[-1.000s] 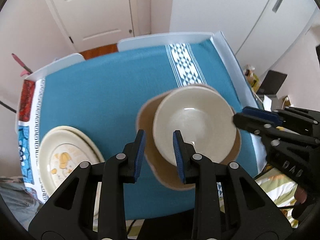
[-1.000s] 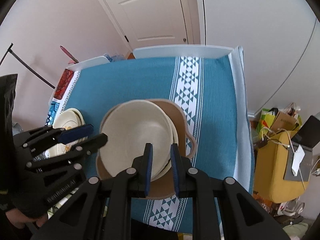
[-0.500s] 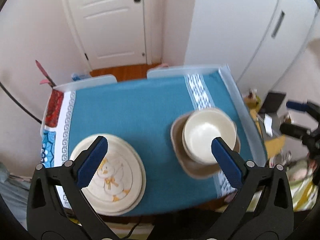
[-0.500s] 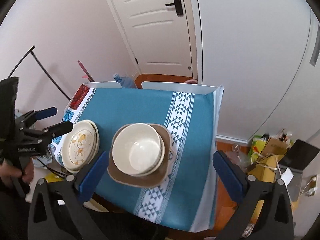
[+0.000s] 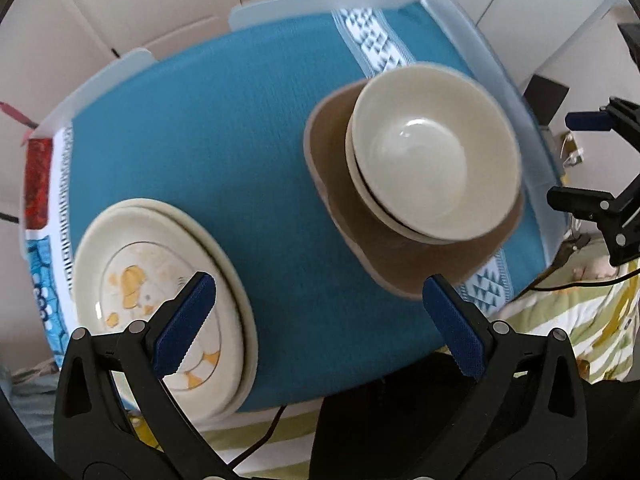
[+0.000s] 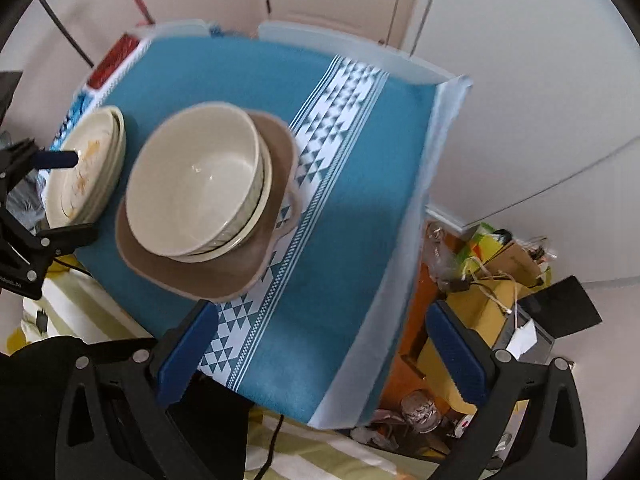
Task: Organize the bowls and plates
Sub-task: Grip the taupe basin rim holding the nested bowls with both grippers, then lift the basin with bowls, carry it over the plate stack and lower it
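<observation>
Two cream bowls (image 5: 434,156) sit nested on a brown dish (image 5: 404,236) near the right edge of my table. A stack of cream plates (image 5: 160,300), the top one with a yellow duck print, lies at the left near corner, well apart. My left gripper (image 5: 320,320) and right gripper (image 6: 320,354) gape wide above, holding nothing. A teal cloth (image 5: 224,128) with a white triangle band covers the table; white doors stand behind.

- My left gripper (image 5: 318,318) points straight down, its jaws spread wide and empty.
- My right gripper (image 6: 322,354) does likewise, also wide and holding nothing.
</observation>
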Demonstrator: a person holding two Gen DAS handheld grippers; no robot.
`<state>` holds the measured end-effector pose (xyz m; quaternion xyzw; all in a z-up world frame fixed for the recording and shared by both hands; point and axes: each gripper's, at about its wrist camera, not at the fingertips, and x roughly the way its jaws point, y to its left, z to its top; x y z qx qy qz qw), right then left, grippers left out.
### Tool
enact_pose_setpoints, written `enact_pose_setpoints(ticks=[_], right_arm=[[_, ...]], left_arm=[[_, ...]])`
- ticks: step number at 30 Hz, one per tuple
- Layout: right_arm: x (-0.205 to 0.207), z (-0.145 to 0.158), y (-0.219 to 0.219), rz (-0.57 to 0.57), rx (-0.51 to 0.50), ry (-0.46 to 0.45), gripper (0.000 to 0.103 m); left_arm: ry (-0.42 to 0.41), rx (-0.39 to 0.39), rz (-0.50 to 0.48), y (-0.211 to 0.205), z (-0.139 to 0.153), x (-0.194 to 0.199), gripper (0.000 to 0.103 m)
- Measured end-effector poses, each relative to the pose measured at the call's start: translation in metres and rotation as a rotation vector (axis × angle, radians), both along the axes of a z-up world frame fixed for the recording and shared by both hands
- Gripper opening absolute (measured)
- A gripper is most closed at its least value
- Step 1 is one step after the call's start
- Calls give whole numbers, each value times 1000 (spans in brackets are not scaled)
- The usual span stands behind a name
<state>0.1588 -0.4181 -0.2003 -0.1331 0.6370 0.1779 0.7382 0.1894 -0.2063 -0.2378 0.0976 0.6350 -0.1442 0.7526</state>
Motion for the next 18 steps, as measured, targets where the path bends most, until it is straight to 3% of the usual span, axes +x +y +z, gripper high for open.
enact_pose_setpoints(ticks=[2, 6, 10, 14, 18], right_arm=[[7, -12, 5, 15, 7, 31, 100], [15, -30, 17, 48, 9, 89, 77], [20, -44, 27, 94, 12, 137, 63], [21, -54, 31, 112, 40, 158, 52], [20, -61, 31, 105, 113, 143, 33]], left_arm=[[23, -2, 2, -2, -9, 6, 103], [59, -9, -2, -6, -22, 13, 98], [100, -33, -8, -11, -34, 18, 87], [113, -58, -15, -16, -46, 18, 68], [99, -111, -11, -18, -54, 18, 46]])
